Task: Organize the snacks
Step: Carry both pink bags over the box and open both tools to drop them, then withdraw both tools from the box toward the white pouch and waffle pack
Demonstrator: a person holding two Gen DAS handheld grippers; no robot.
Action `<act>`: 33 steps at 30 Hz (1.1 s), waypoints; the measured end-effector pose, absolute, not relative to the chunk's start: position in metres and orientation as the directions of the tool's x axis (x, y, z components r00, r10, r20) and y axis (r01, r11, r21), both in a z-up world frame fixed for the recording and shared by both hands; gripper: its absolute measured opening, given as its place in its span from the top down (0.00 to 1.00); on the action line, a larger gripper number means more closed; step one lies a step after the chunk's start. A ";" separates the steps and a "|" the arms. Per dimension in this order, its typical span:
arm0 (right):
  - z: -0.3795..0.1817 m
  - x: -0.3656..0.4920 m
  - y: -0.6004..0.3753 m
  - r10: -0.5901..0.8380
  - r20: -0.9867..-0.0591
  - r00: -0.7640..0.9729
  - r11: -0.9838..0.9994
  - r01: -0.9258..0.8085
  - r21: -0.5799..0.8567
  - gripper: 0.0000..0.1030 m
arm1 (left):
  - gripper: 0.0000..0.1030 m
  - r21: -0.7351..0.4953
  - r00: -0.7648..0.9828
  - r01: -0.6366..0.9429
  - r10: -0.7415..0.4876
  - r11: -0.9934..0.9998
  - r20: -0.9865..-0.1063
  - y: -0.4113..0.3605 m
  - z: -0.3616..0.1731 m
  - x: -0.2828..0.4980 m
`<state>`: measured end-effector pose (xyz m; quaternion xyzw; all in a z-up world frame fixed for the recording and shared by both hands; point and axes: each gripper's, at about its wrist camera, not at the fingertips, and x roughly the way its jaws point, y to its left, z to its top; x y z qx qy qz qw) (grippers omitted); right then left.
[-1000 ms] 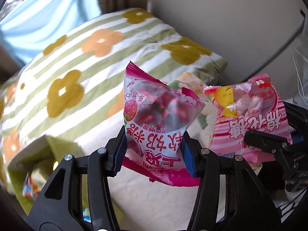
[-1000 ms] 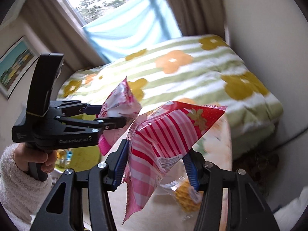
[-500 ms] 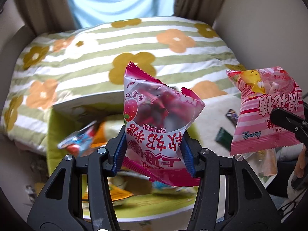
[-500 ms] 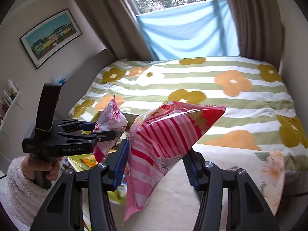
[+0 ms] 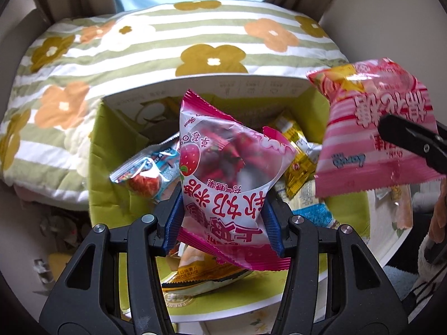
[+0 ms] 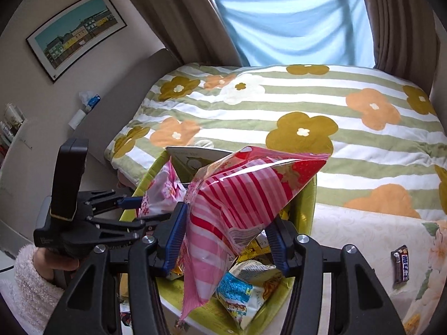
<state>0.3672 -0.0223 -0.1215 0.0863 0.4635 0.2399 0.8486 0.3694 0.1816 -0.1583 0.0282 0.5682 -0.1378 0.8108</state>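
Note:
My left gripper [image 5: 223, 220] is shut on a magenta strawberry candy bag [image 5: 226, 167], held over an open green cardboard box [image 5: 109, 150] with several snack packets inside. My right gripper [image 6: 226, 240] is shut on a pink striped marshmallow bag [image 6: 240, 203], which also hangs at the right of the left wrist view [image 5: 374, 131]. Both bags hover above the box [image 6: 304, 209]. In the right wrist view the left gripper [image 6: 131, 212] shows at the left with the magenta bag [image 6: 162, 192], held by a hand in a fluffy white sleeve [image 6: 30, 287].
A floral striped quilt [image 6: 279, 106] covers the bed behind the box. A dark chocolate bar [image 6: 401, 263] lies on the pale floral cloth at the right. Curtains and a blue sheet hang at the window; a framed picture [image 6: 75, 33] is on the left wall.
Both grippers have carried their bags leftward, from over the pale cloth to above the green box, which has come fully into view. Neither grip has changed.

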 end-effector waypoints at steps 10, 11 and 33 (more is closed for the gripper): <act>-0.126 0.375 -0.028 0.444 -0.771 0.456 0.896 -0.248 0.369 0.51 | 0.00 -0.107 0.396 0.232 -0.194 0.967 -0.897 0.193 -0.140 0.348; -0.128 0.376 -0.026 0.449 -0.772 0.450 0.893 -0.253 0.372 0.51 | 0.00 -0.101 0.400 0.216 -0.183 0.971 -0.898 0.197 -0.140 0.346; -0.162 0.373 -0.014 0.401 -0.812 0.423 0.915 -0.225 0.335 0.04 | 0.00 -0.145 0.381 0.143 -0.190 0.979 -0.905 0.207 -0.148 0.329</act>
